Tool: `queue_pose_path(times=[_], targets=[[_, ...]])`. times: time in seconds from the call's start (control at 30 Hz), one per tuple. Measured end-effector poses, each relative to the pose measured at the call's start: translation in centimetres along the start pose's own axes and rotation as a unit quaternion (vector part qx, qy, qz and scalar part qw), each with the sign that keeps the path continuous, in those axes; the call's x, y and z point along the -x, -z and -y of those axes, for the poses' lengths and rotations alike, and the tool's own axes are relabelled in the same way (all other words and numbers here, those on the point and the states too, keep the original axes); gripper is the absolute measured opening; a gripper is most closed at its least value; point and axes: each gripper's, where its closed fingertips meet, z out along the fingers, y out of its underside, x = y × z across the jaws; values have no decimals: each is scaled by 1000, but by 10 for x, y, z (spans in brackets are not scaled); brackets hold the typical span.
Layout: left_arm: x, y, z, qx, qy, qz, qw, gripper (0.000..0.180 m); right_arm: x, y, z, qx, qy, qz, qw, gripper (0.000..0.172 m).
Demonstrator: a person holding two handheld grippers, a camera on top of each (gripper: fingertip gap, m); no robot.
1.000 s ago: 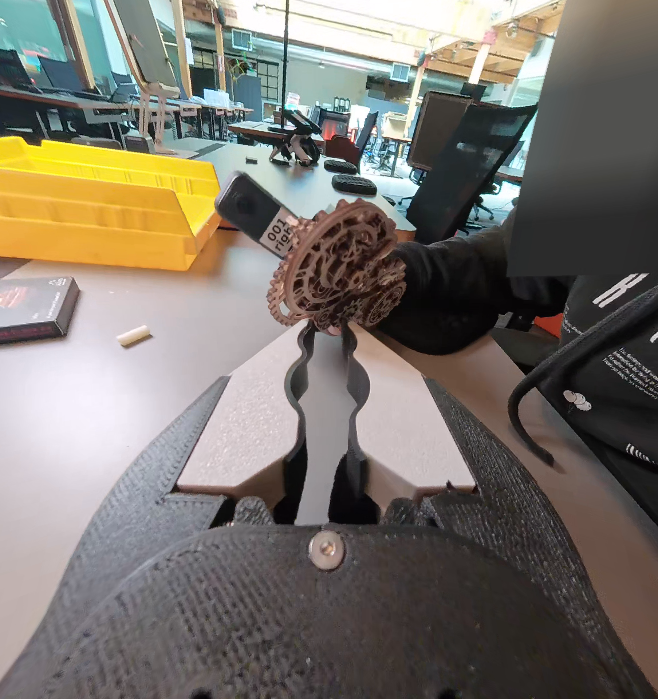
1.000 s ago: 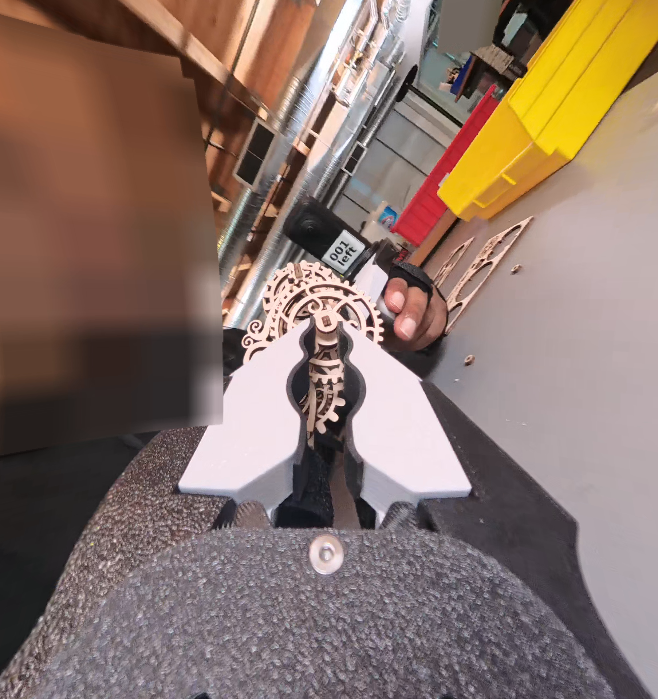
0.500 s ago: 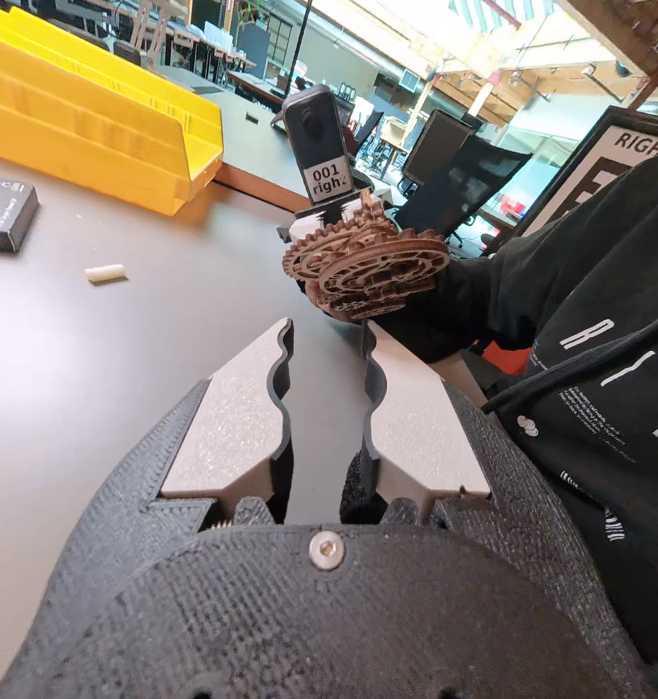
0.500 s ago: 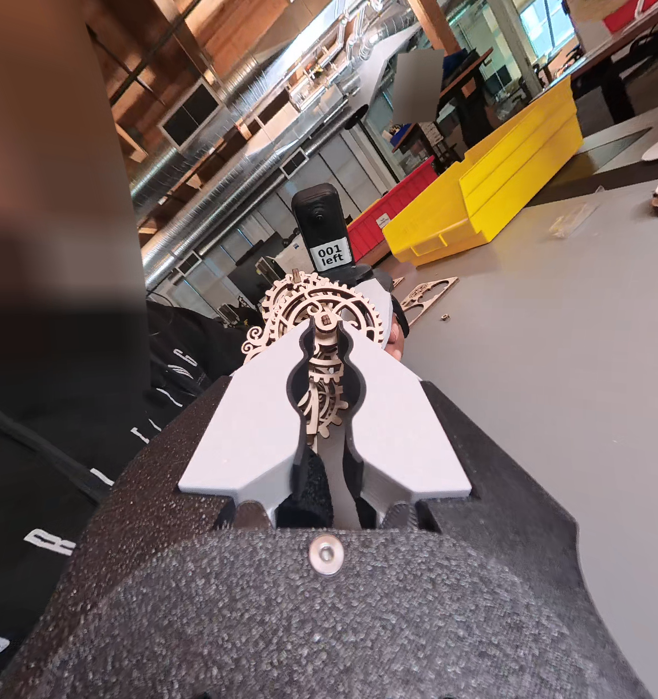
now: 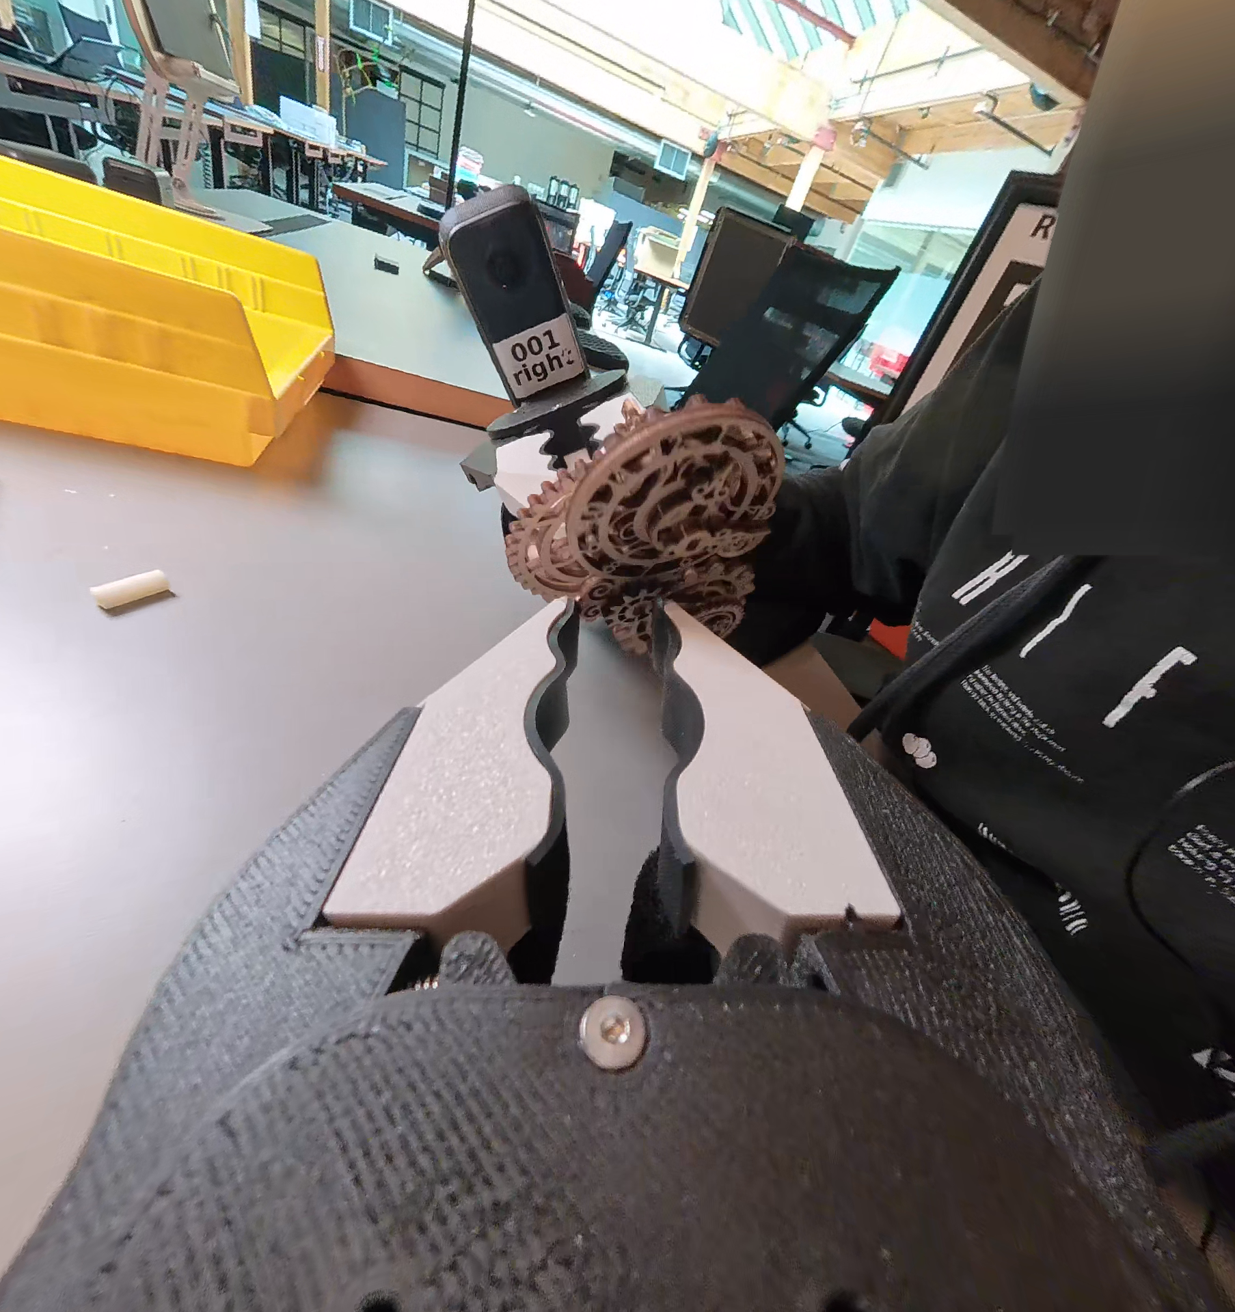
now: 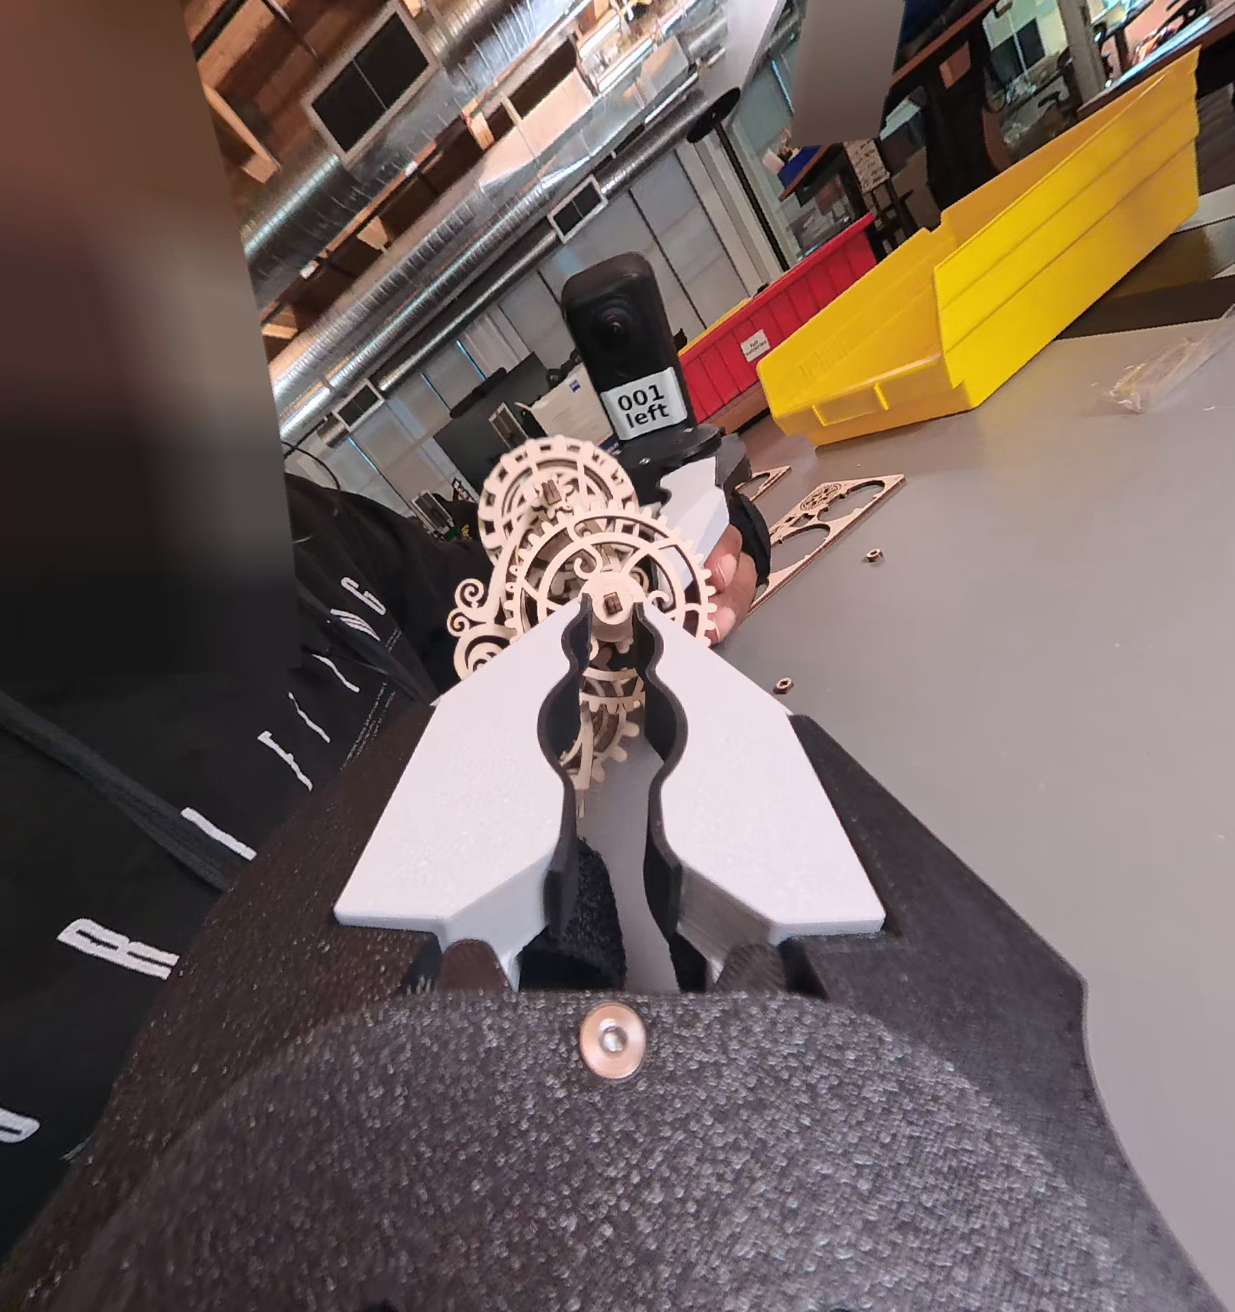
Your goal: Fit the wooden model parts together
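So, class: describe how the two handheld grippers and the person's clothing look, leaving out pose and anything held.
Both the left gripper and the right gripper have pale grey wedge fingers with wavy black inner pads, textured black bodies and a silver screw. Each carries a black camera with a white label. The person wears a black hoodie with white print.

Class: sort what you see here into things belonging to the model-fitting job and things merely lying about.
Job: wooden gear model; right tool clamping it; left tool at its lower edge; cut-out wooden sheet.

Lying about: yellow bin; small white cylinder; red bin.
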Motion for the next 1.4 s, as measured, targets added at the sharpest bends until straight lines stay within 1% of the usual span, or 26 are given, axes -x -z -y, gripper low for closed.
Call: queue_pose_path(times=[0.17,0.27,0.4,0.53,0.57,0.67,0.87,1.0,1.23,1.4], targets=[[0,5,10,-30,27,-14,999,18,0,-2,-6,15,8,0,1000,9],[0,8,13,-38,31,-16,999,18,-1,-4,-11,27,25,-8,999,10],[2,8,6,-18,35,-17,999,18,-3,-3,-8,24,46,-25,998,9],[13,6,-7,12,36,12,999,15,-13,0,-10,38,87,-70,993,9],[13,6,-8,15,37,11,999,20,-14,0,-10,43,95,-76,992,9],[13,6,-10,15,45,6,999,26,-13,0,-10,42,107,-82,990,9],[10,4,-11,17,36,1,999,31,-13,-1,-9,41,138,-92,985,9],[11,2,-17,38,-1,17,999,19,-13,-5,-16,63,203,-112,971,9],[8,3,-32,77,-20,1,997,19,-11,-9,-26,102,276,-131,947,9],[-2,3,-43,97,5,-47,994,19,-4,-13,-35,131,335,-127,924,10]])
